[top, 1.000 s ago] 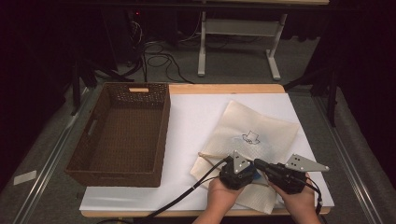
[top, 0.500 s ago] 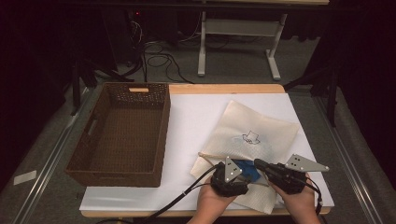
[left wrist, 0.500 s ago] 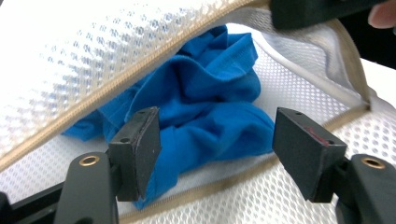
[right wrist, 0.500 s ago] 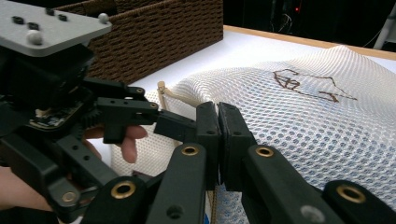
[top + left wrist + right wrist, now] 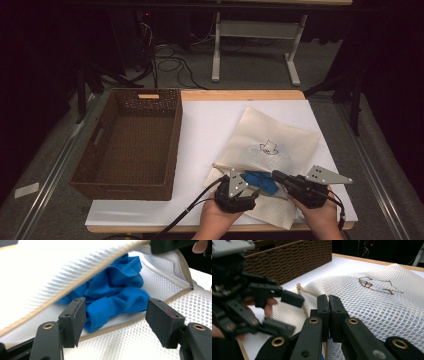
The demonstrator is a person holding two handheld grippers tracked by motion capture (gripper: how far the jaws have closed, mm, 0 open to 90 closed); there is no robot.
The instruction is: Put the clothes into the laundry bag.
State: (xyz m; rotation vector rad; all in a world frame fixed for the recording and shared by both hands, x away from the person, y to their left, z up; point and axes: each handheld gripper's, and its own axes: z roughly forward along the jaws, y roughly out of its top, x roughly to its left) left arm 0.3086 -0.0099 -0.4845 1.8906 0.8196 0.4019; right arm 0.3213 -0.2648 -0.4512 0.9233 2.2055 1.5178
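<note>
On the table (image 5: 210,125) beside the basket (image 5: 130,140), the mesh bag (image 5: 280,140) lies open-mouthed. The right gripper (image 5: 328,305), jaws together, apparently pinches its rim. The left gripper (image 5: 116,315), whose jaws have just been opening, stands spread and empty before the blue cloth (image 5: 117,295) inside. Stuffing looks finished; next, close the mouth.

On the tabletop (image 5: 210,120) the basket (image 5: 131,142) stands at the left and the mesh bag (image 5: 280,140) lies to its right. A cloth (image 5: 260,181) sits in the bag's near, open end. Just before that end are the left hand-held gripper (image 5: 248,192) and, to its right, the right hand-held gripper (image 5: 276,175), its tips at the bag's edge.
</note>
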